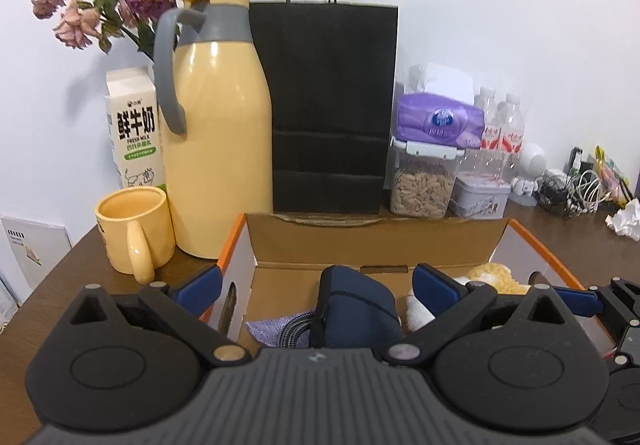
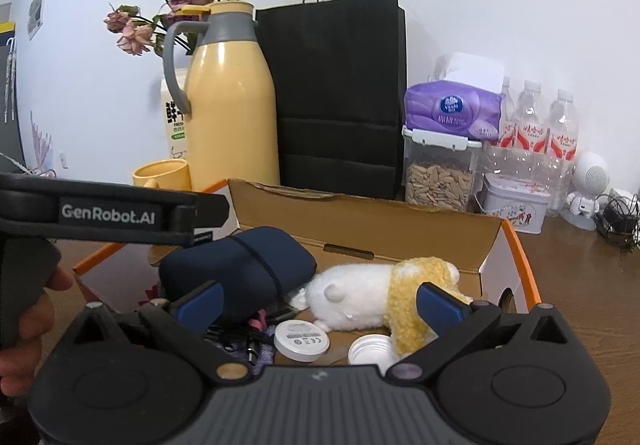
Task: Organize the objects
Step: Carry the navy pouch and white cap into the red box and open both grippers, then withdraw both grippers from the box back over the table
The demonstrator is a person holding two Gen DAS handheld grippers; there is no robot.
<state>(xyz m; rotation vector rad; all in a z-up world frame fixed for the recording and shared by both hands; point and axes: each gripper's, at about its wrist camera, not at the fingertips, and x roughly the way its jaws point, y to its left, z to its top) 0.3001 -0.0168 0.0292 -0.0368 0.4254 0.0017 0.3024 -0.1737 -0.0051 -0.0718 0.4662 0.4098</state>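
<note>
Both tongs agape and empty, left tongs astride navy pouch, right tongs astride plush toy.

A brown wooden table carries, beyond the jaws, a cardboard box, yellow mug (left), thermos, black bag.
</note>
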